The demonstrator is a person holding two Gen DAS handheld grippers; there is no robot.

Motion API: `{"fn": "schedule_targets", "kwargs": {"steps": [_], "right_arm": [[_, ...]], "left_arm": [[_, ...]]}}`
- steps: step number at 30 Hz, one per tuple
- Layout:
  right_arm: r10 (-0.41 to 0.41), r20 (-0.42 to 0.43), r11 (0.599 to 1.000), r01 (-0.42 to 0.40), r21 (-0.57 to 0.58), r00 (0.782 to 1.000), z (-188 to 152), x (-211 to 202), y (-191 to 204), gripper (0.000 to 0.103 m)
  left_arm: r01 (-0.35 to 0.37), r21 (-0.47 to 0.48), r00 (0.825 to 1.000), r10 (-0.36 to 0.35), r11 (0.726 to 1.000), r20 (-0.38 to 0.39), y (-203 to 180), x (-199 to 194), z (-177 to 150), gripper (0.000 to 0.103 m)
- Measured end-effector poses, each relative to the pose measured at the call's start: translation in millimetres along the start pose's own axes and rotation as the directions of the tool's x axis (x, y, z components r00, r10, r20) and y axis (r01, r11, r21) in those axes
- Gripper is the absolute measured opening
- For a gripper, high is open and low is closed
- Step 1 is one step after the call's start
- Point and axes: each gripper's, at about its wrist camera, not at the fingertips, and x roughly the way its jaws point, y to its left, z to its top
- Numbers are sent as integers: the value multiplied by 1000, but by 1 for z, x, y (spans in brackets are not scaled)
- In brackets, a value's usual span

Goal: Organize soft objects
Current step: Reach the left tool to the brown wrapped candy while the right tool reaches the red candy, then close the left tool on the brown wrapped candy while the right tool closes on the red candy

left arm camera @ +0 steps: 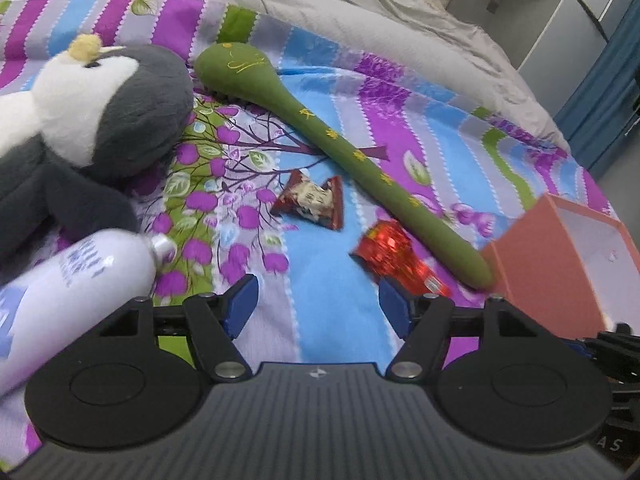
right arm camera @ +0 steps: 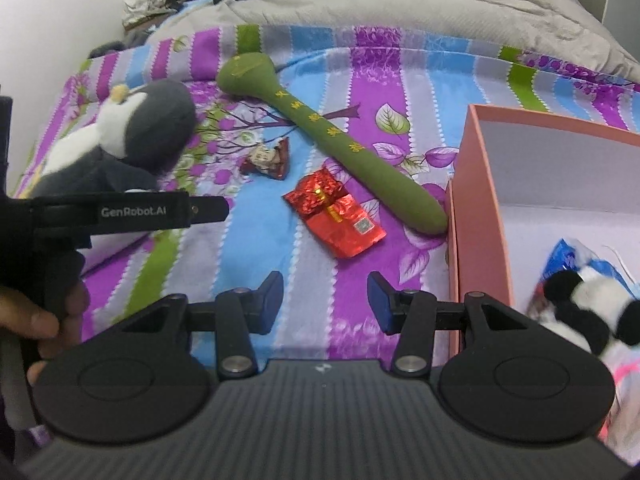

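Beside the pink box (right arm camera: 480, 216), green plush (right arm camera: 340, 148); seemingly touching.

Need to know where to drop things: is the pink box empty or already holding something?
Not empty. The right wrist view shows the open pink box already holding a black-and-white plush toy and a blue packet.

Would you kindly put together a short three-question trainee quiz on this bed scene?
1. True or false: the green plush wand lies inside the pink box.
2. Which sits nearest the right claw? A penguin plush B red foil packet C white bottle
3. Fill in: the panda plush lies in the ____.

Key: 1 false; 2 B; 3 box
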Motion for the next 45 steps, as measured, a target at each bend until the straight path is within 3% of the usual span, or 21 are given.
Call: {"fn": "schedule_targets", "kwargs": {"steps": [2, 4, 6, 11, 18, 23, 26, 32, 35, 45], "right_arm": [[1, -8, 1000, -1, -2, 1000, 6, 11, -1, 50], [19, -12, 1000, -20, -16, 1000, 12, 22, 1, 63], [40, -12, 999, -40, -28, 999, 19, 31, 2, 65], [34, -13, 997, -35, -75, 999, 34, 54, 9, 65], [19, 3, 984, -18, -177, 1000, 45, 83, 18, 65], [-5, 0, 978, 5, -208, 1000, 51, 105, 14, 65], [22, -30, 981, -27, -192, 999, 51, 116, 10, 65], [26, -27, 985, -30, -168, 999, 47, 119, 9, 64], [23, -32, 989, -28, -148, 999, 48, 118, 7, 58], [29, -26, 988, -32, -151, 999, 41, 99, 14, 30]], "left_arm": [[16, 16, 1000, -16, 1000, 13, 3, 15, 6, 72], [17, 23, 1000, -17, 1000, 6, 7, 32, 10, 72], [19, 28, 1000, -19, 999, 3, 11, 47, 16, 72], [-1, 39, 1000, 0, 999, 28, 17, 68, 33, 72], [47, 58, 999, -47, 997, 1, 20, 92, 49, 73], [52, 108, 999, -52, 993, -6, 12, 102, 52, 73], [53, 116, 999, -53, 992, -7, 11, 106, 53, 73], [47, 144, 999, -46, 988, -9, 6, 105, 52, 62], [20, 164, 1000, -20, 986, -1, 1, 99, 50, 48], [7, 132, 1000, -5, 991, -12, 4, 77, 39, 43]]}}
